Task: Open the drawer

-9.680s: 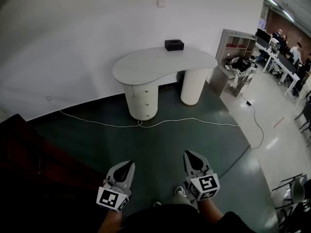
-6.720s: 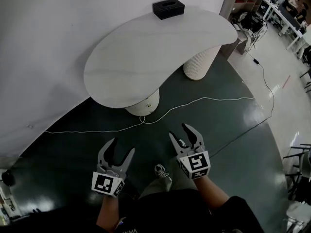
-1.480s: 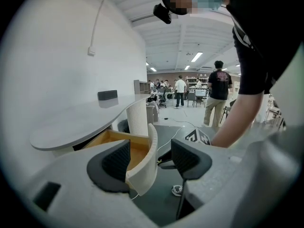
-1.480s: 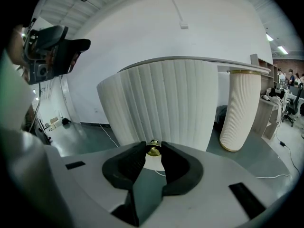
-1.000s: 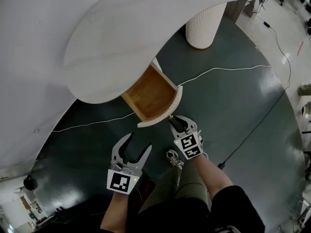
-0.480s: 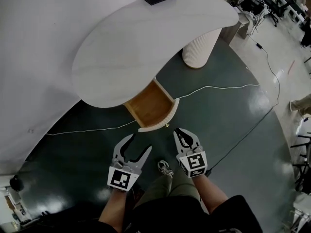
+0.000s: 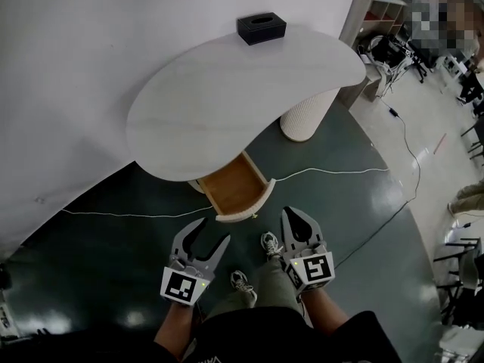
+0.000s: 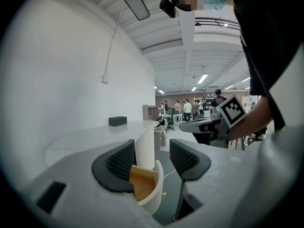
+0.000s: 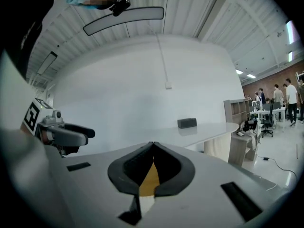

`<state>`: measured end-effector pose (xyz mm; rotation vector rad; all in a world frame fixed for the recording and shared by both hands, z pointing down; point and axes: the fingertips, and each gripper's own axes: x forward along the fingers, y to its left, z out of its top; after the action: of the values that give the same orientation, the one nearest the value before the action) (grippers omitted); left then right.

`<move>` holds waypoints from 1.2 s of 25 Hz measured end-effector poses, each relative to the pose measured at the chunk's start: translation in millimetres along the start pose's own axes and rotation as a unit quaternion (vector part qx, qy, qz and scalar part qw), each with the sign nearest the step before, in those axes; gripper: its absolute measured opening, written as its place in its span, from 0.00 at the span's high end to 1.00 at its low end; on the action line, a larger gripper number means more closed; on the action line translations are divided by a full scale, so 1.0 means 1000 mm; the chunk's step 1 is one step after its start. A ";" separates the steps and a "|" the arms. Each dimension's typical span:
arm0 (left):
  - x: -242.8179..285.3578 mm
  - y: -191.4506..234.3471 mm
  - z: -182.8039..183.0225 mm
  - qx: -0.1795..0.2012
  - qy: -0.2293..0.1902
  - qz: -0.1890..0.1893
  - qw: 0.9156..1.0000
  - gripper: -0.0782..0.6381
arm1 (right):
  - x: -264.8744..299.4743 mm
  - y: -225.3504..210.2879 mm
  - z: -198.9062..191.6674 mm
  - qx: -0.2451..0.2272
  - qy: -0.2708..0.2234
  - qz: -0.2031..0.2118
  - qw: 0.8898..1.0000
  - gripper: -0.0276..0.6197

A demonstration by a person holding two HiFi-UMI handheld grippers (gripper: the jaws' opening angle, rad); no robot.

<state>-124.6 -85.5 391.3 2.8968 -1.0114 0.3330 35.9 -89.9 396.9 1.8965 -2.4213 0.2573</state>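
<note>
1. Finds the drawer (image 7: pixel 233 190) pulled well out from under the near left end of the table (image 7: pixel 242 89), with the wooden bottom bare to the head view and the curved front turned toward the person. Judges the task's one step as good as done.
2. Shows the right gripper (image 7: pixel 293 218) with jaws pressed tip to tip on nothing, just beside the drawer's front corner but apart from it. Reads that as a hand let go of the pull, not one about to grasp: no knob or edge between the pads.
3. Shows the left gripper (image 7: pixel 213 231) with jaws wide, just now closing a little, and nothing between them. Sees the drawer and the fluted leg (image 8: pixel 145 148) only far off through the gap. Takes this hand for idle, a one-handed pull needing no second grip.
4. Points both grippers roughly level at the table, side by side before the person's legs, clear of the drawer front. Suits a rest pose more than a reach.
5. Leaves the black box (image 7: pixel 261 27) at the table's far edge by the wall, well apart from the drawer, and a white cable (image 7: pixel 333 171) on the floor, running under the drawer. Counts neither as an obstacle to the drawer; marks the cable as a trip risk underfoot.
</note>
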 end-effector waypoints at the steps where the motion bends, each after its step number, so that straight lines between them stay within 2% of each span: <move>1: -0.002 0.002 0.006 0.000 -0.006 0.003 1.000 0.55 | -0.001 0.000 0.011 0.000 -0.010 0.001 1.000 0.95; 6: -0.013 0.009 0.039 0.008 -0.034 0.016 0.999 0.61 | -0.003 0.013 0.059 -0.003 -0.039 0.028 0.999 0.95; 15: -0.022 0.021 0.078 0.029 -0.057 0.041 0.997 0.77 | 0.002 0.018 0.110 -0.020 -0.068 0.067 0.995 0.95; 21: -0.030 0.026 0.090 0.025 -0.061 0.062 0.996 0.85 | 0.004 0.022 0.126 -0.047 -0.061 0.095 0.992 0.95; 30: -0.033 0.034 0.090 0.013 -0.049 0.093 0.994 0.87 | 0.020 0.025 0.118 -0.055 -0.027 0.140 0.988 0.95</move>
<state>-154.2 -103.5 295.2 2.8730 -1.3057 0.2151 13.9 -122.8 281.3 1.5375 -2.6727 0.0831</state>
